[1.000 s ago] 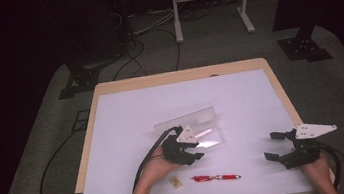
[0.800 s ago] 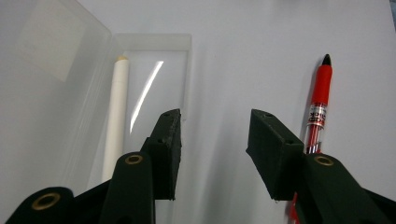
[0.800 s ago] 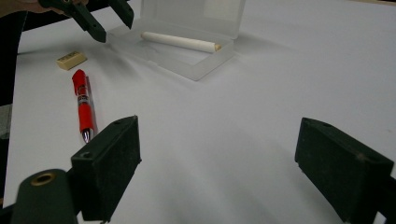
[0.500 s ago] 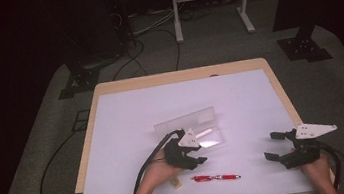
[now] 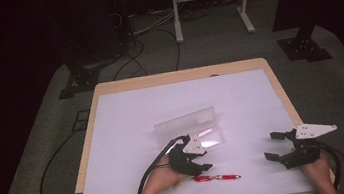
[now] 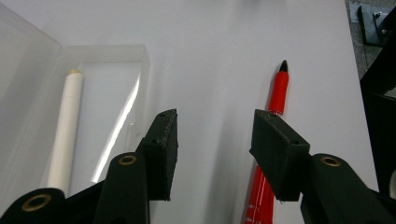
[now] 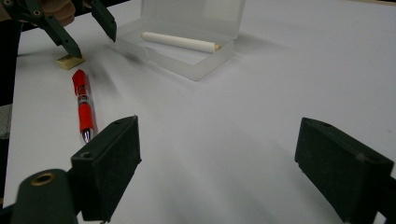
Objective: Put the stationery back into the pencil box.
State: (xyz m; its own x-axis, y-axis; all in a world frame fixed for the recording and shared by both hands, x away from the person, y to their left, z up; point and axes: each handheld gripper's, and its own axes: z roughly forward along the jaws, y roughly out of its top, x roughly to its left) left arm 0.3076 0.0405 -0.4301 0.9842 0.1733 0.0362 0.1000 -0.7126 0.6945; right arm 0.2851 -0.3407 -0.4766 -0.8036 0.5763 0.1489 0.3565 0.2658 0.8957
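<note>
A red pen point(image 5: 216, 177) lies near the table's front edge, also seen as the red pen point(image 6: 275, 93) and the red pen point(image 7: 83, 105). An open clear case point(image 5: 191, 123) holds a white stick point(image 6: 67, 121) point(image 7: 180, 42). My left gripper point(image 5: 200, 168) point(image 6: 215, 126) hovers between the case and the pen. Its jaws have just been opening and nothing is between them; the pen's rear end passes under one jaw. My right gripper point(image 5: 272, 146) point(image 7: 219, 154) stands wide open over bare table at the right, holding nothing.
A small tan eraser point(image 5: 175, 186) point(image 7: 70, 61) lies by the left hand, just left of the pen. The white table sheet point(image 5: 161, 103) is edged in wood. Cables trail off the left side to the floor.
My left gripper has drawn back a little from the case towards the pen and the front edge. The right gripper has not moved.
</note>
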